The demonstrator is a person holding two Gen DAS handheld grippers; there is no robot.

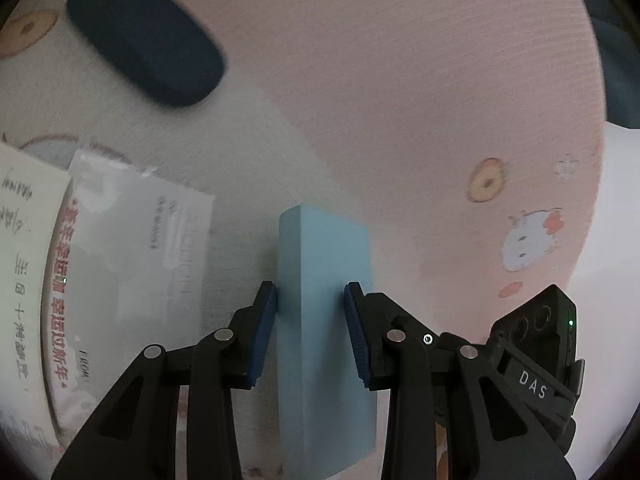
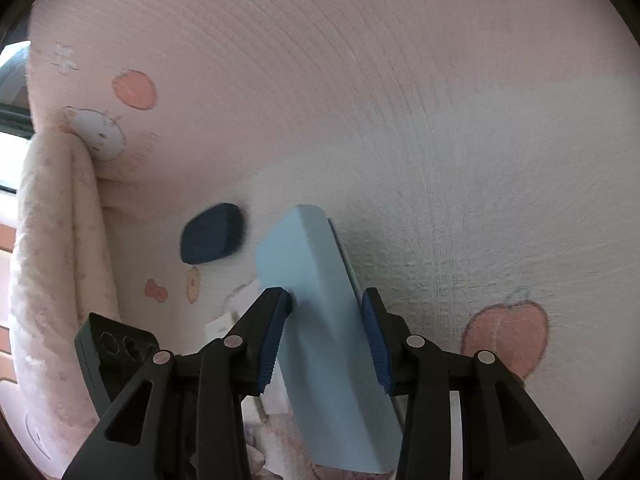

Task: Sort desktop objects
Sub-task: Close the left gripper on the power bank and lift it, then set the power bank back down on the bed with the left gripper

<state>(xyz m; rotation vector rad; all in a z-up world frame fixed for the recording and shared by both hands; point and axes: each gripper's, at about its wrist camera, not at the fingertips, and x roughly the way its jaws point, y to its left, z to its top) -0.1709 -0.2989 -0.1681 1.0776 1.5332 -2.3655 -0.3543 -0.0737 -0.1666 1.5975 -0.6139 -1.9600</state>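
Observation:
A light blue oblong box [image 1: 320,248] stands up between the blue pads of my left gripper [image 1: 314,300], which press on its two long sides. In the right wrist view a light blue box [image 2: 304,248] of the same look sits tilted between the pads of my right gripper [image 2: 326,304], which are also closed on its sides. A thin darker edge runs along that box's right side. I cannot tell whether both grippers hold one box. A dark navy oval case [image 1: 144,44] lies on the cloth far left, also visible as the small case [image 2: 212,238] beyond the box.
A pink and white tablecloth [image 1: 400,100] with cartoon prints covers the surface. A clear packet with red print [image 1: 136,240] and a white card [image 1: 24,240] lie at the left. The cloth's bunched edge [image 2: 52,260] hangs at the left, and a black device [image 1: 536,328] sits lower right.

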